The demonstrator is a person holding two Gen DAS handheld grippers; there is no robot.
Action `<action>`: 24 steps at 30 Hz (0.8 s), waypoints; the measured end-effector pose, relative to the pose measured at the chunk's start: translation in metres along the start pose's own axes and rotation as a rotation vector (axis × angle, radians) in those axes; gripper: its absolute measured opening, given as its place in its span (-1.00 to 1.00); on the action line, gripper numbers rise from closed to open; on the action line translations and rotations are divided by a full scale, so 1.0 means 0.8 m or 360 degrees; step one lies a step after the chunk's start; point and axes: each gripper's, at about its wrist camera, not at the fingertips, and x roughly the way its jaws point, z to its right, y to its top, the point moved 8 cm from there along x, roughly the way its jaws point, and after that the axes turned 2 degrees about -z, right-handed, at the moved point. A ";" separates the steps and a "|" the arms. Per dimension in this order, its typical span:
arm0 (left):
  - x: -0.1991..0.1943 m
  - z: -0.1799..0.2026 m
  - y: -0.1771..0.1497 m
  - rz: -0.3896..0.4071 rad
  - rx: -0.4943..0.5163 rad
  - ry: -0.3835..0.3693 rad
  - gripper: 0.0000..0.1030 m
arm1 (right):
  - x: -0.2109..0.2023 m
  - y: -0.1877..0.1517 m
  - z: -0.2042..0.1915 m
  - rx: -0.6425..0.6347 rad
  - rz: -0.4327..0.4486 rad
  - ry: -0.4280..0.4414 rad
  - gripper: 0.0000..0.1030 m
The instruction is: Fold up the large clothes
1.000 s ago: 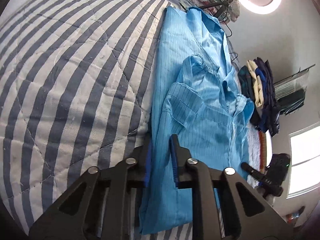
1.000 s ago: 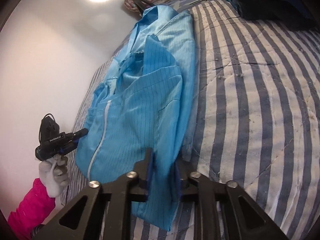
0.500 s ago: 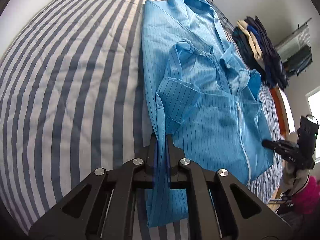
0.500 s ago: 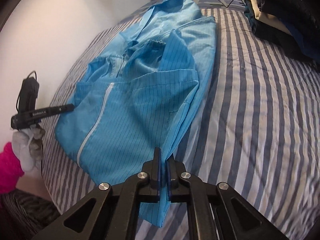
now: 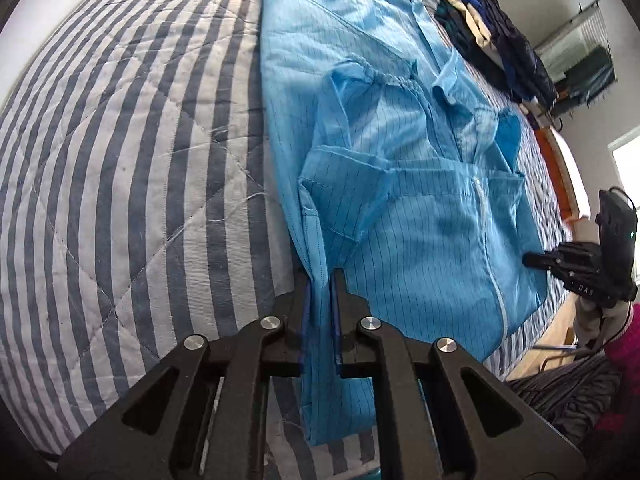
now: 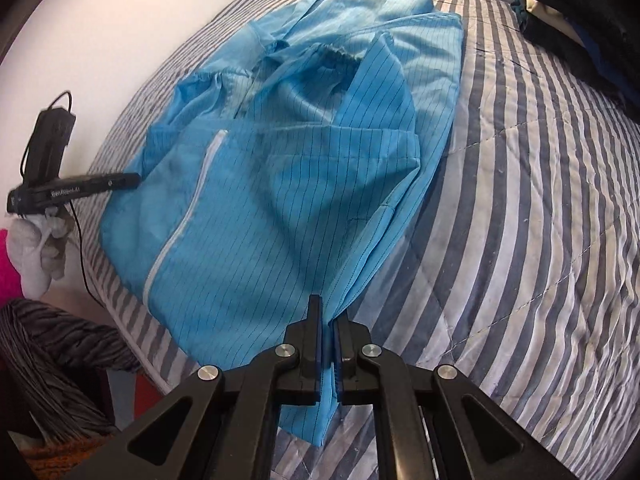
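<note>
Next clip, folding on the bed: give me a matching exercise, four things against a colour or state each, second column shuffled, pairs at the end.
Things:
1. blue garment
2. quilt
3. left gripper
4. pile of clothes

States:
A. stacked at the far side of the bed
B. grey and white stripes
C. thin dark pinstripes, white zip
D. clamped on a fabric edge

Pairs: 1-C, 2-B, 3-D, 4-A

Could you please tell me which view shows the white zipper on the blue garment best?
The right wrist view: the zipper runs long and bright down the blue garment, unobstructed. The left wrist view shows the same zipper thinner and farther toward the garment's far edge.
</note>
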 end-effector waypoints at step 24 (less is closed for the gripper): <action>-0.031 0.022 0.277 0.0265 0.0186 0.0007 -0.37 | -0.096 0.231 0.111 0.0115 0.0615 0.0035 -0.65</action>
